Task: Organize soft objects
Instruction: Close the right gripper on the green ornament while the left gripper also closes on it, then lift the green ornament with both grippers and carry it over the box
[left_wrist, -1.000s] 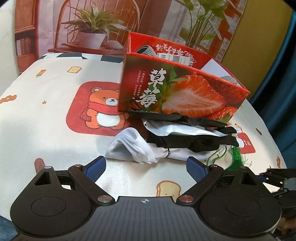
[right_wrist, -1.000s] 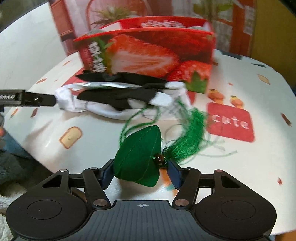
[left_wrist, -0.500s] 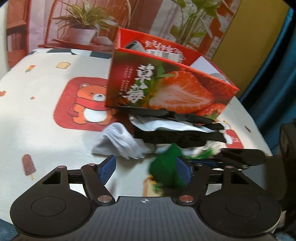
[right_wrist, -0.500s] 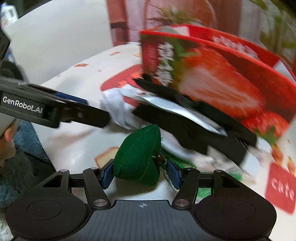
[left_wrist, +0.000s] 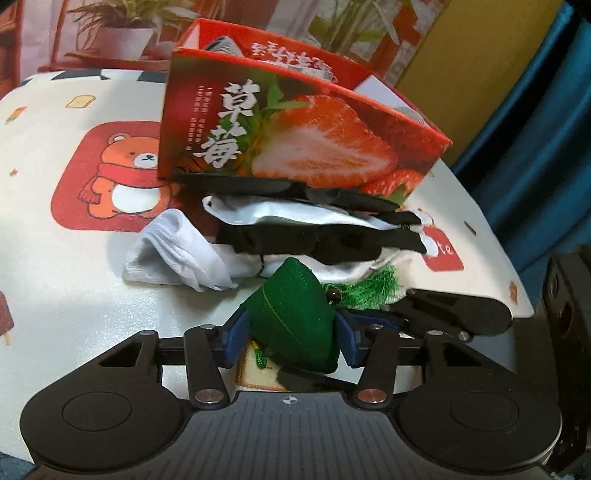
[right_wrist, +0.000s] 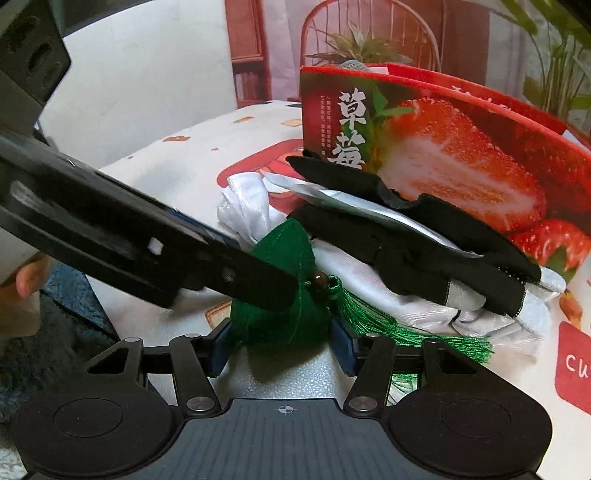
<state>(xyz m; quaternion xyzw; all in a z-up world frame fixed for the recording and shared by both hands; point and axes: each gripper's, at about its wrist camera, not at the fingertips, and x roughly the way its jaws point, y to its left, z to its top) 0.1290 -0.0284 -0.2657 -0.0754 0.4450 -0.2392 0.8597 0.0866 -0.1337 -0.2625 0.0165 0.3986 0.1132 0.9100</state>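
Observation:
A green stuffed pouch (left_wrist: 295, 317) (right_wrist: 295, 321) with a bead and a green tassel (right_wrist: 406, 332) hangs just above the tablecloth, in front of a pile of white cloth (left_wrist: 177, 251) and black straps (left_wrist: 321, 240). My right gripper (right_wrist: 282, 347) is shut on the pouch from both sides. My left gripper (left_wrist: 291, 336) has its jaws closing, and its blue pads touch the pouch's sides. In the right wrist view one left finger (right_wrist: 147, 251) crosses over the pouch. A red strawberry box (left_wrist: 295, 140) (right_wrist: 443, 166) stands open behind the pile.
A white tablecloth (left_wrist: 74, 295) with a bear print covers the round table. A potted plant (left_wrist: 122, 33) and a chair stand behind the box. A blue curtain (left_wrist: 535, 147) hangs at the right. A person's hand (right_wrist: 26, 280) shows at the left edge.
The right gripper carried the pouch leftward from beside the tassel to in front of the pile. The left gripper dipped towards it, and its wide jaws narrowed onto the pouch.

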